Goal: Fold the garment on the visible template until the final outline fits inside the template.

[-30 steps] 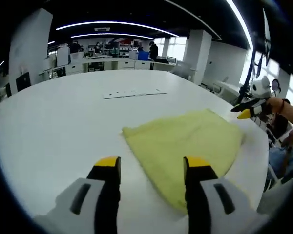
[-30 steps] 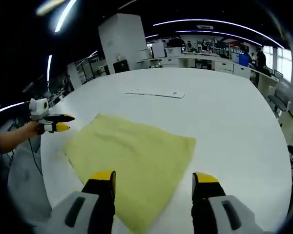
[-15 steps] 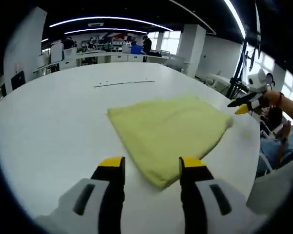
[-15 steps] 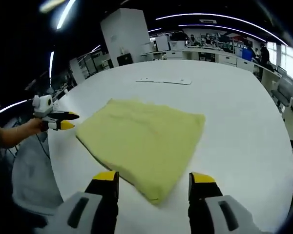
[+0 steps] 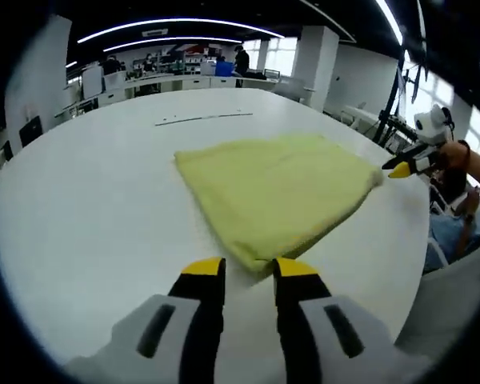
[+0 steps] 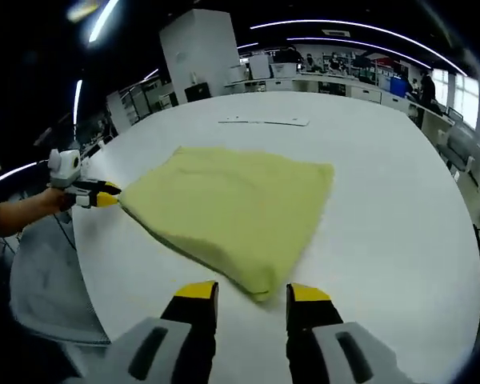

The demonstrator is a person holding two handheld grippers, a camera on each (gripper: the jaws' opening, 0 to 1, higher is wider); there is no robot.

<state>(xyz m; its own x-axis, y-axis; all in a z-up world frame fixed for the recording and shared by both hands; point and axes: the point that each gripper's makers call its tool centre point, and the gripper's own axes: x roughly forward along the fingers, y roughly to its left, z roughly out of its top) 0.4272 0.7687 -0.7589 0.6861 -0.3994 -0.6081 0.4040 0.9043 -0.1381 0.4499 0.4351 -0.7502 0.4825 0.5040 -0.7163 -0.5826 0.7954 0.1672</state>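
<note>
Now, in the left gripper view, the left gripper (image 5: 249,270) sits at the bottom middle with its jaws a little apart, grasping nothing. Its tips are just beside the near corner of the yellow garment (image 5: 276,192), which lies flat in the middle on the white table (image 5: 80,208). At the right edge, a hand (image 5: 462,154) holds the right gripper (image 5: 400,167), also released, close to the cloth's far corner.

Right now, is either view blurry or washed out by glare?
Left gripper view: yellow cloth sharp, ceiling lights bright, table bent by the fisheye. Right gripper view: cloth equally clear, no glare on it, far desks soft.
</note>
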